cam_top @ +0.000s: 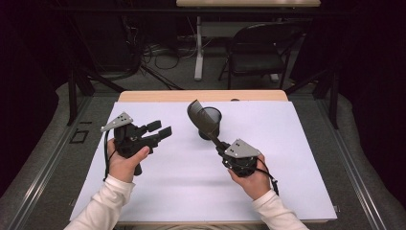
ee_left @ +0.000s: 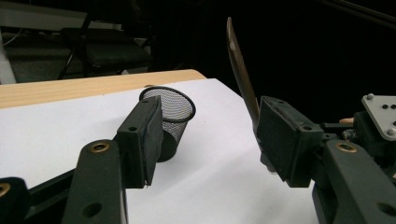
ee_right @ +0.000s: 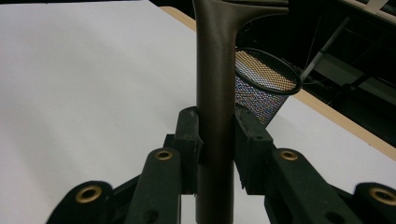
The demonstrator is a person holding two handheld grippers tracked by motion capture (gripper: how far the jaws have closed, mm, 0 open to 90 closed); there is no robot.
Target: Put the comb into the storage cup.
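Honestly, right gripper (cam_top: 221, 146) is clamped on the stiff, light-looking spatula (cam_top: 200, 119) handle, blade above the mesh cup (cam_top: 210, 122) at desk's 12 o'clock; left gripper (cam_top: 159, 129) hangs released.

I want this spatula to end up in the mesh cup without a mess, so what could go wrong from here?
1. The right hand-held gripper holds the spatula low on its handle, so the wide blade, high above, could swing or slip.
2. The mesh cup stands free on the white sheet; a knock from the blade might tip it.
3. The left hand-held gripper is open and off to the side, not steadying the cup.
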